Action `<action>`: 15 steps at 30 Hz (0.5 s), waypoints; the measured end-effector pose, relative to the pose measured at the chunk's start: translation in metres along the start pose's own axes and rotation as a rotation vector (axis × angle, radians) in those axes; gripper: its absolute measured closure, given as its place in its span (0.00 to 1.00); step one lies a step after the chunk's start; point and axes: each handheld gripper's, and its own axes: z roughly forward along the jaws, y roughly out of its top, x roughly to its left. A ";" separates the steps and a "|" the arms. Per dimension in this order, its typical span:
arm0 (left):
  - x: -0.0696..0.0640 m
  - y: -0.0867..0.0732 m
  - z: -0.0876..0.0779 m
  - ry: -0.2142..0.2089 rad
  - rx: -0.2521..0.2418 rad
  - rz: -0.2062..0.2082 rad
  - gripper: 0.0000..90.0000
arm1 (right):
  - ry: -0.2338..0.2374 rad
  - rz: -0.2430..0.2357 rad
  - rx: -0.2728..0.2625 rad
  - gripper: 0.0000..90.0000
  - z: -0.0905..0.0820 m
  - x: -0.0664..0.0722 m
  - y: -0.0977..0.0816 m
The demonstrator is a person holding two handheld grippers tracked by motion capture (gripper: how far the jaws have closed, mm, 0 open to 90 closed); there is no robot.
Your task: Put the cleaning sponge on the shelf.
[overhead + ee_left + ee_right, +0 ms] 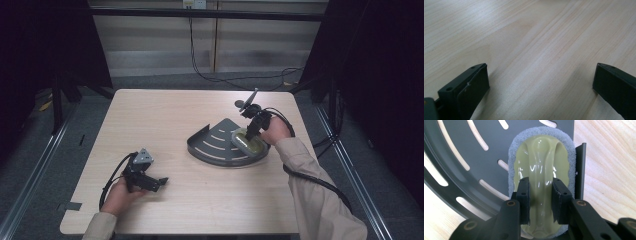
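**Scrubber held on the slotted tray, left gripper idle**

Right gripper (540,200): jaws clamped on the raised central ridge of the scrubber (541,165), one pad on each flank of that glossy yellow-green handle. The ridge is the only narrow part the jaws can pinch, which probably explains the grip point. The grey abrasive pad lies directly below the gripper, face down on the dark tray (461,150). It sits flat on the tray floor, just inside the upright wall to the gripper's right and clear of the nearest slots. Holding from above keeps the pad pressed flat, so I read this as a wiping or scrubbing pass over the tray, or a placement into it; which one cannot be told.

Left gripper (541,82): jaws wide apart, nothing between them, bare wooden surface (536,37) ahead. In the high view it rests low on the surface, well apart from the tray (215,142), apparently parked, not bracing the tray.
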 end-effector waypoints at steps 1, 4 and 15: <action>0.000 0.000 0.000 0.000 0.002 0.003 0.00 | -0.001 0.002 -0.001 0.79 0.000 0.000 0.000; 0.000 0.000 0.000 0.000 0.000 0.000 0.00 | -0.003 0.010 -0.001 0.79 0.000 -0.002 -0.001; 0.000 0.000 0.000 0.000 0.003 0.004 0.00 | -0.011 0.015 0.010 0.77 0.001 -0.003 0.000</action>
